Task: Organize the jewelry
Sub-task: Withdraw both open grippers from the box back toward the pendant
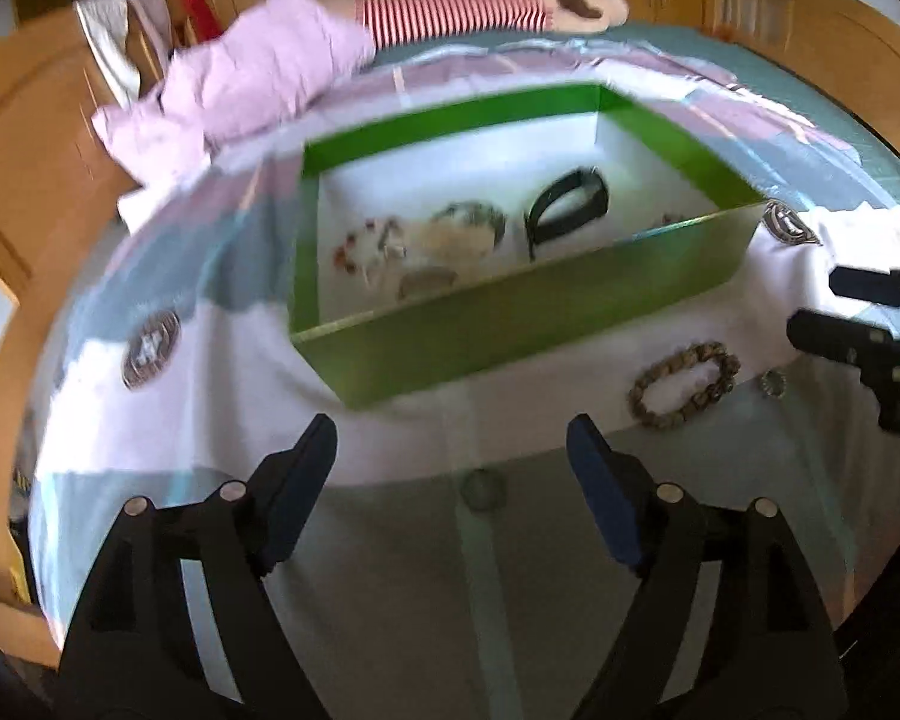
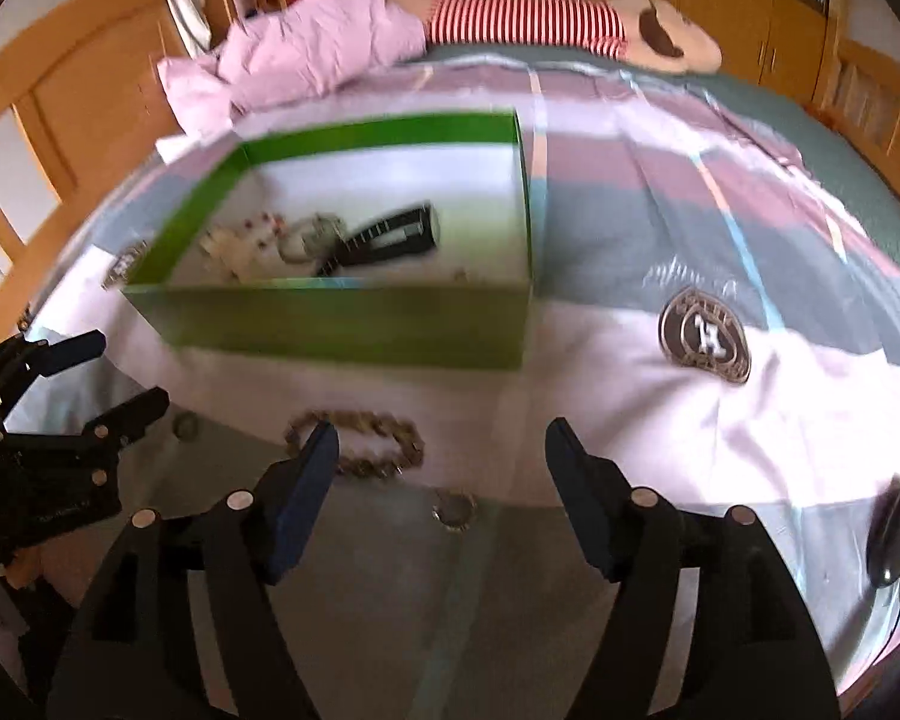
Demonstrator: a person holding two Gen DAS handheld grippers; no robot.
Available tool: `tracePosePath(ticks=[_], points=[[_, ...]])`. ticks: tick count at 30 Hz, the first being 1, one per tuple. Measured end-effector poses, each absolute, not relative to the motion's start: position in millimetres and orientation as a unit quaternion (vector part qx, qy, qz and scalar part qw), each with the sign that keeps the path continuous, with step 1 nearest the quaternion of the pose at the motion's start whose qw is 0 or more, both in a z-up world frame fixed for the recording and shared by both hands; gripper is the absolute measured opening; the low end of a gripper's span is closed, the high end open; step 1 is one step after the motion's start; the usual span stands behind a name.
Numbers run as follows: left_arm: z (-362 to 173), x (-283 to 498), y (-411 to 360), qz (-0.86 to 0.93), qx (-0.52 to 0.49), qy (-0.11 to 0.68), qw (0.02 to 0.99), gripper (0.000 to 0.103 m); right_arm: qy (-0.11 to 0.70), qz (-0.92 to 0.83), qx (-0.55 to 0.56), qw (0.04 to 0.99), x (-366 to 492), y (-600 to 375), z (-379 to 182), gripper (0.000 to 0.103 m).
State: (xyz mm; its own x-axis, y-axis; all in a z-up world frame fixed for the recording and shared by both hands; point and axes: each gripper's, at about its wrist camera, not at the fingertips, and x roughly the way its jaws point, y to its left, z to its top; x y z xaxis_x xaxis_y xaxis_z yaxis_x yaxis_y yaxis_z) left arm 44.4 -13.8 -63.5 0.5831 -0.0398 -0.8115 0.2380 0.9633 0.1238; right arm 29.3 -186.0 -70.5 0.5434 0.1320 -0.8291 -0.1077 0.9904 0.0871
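A beaded bracelet (image 1: 684,384) lay on the bedspread (image 1: 222,438) just in front of the green box (image 1: 510,324), outside it. Inside the box, a black watch (image 1: 567,204) showed among blurred, indistinct jewelry. The left gripper (image 1: 450,456) and right gripper (image 2: 441,462) both gaped empty.
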Motion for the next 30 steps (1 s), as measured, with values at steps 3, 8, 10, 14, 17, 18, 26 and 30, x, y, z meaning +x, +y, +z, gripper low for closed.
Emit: tracePosePath(ticks=[3, 8, 10, 14, 17, 18, 26, 30], points=[[-67, 48, -9, -0.079, 0.092, 0.462, 0.879, 0.082, 0.48, 0.066, 0.009, 0.875, 32, -184, -79, 0.07], [-70, 50, -6, -0.073, 0.091, 0.469, 0.875, 0.084, 0.49, 0.067, 0.024, 0.869, 38, -185, -89, 0.07], [-73, 53, -8, -0.075, 0.088, 0.475, 0.872, 0.084, 0.493, 0.066, 0.022, 0.867, 38, -185, -91, 0.07], [-75, 57, -5, -0.076, 0.078, 0.484, 0.868, 0.084, 0.494, 0.062, 0.018, 0.867, 38, -186, -94, 0.07], [-74, 58, -2, -0.076, 0.071, 0.484, 0.869, 0.084, 0.495, 0.058, 0.024, 0.867, 38, -188, -95, 0.07], [-74, 58, -2, -0.076, 0.07, 0.483, 0.869, 0.084, 0.495, 0.058, 0.026, 0.866, 38, -189, -96, 0.07], [-74, 61, 3, -0.078, 0.059, 0.491, 0.866, 0.084, 0.491, 0.058, 0.027, 0.869, 39, -190, -94, 0.07], [-66, 67, 19, -0.078, 0.02, 0.49, 0.868, 0.084, 0.487, 0.068, 0.05, 0.869, 40, -193, -91, 0.07]])
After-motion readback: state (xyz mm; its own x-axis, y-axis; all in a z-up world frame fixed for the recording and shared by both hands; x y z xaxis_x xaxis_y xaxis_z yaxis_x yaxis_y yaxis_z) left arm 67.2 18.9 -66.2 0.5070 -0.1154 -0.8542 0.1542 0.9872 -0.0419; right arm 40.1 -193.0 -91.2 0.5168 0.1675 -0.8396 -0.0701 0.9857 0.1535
